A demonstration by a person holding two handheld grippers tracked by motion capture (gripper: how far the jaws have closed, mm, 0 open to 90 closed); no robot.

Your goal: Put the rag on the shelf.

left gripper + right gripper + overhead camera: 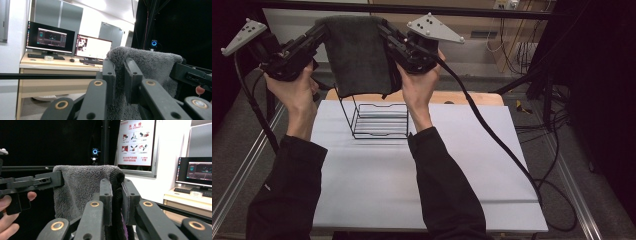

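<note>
A dark grey towel (357,55) hangs folded in the air above the table, held by its two top corners. My left gripper (323,31) is shut on the left top corner; in the left gripper view the fuzzy towel (147,65) is pinched in the left gripper (120,75). My right gripper (383,30) is shut on the right top corner, and in the right gripper view the towel (80,185) sits clamped in the right gripper (117,195). A black wire rack (374,120) stands on the white table (422,190) right below the towel's lower edge.
A wooden board (472,98) lies along the table's far edge behind the rack. Metal frame rails (242,165) run along both sides, and cables (552,165) trail on the floor at the right. A desk with monitors (67,42) stands beyond.
</note>
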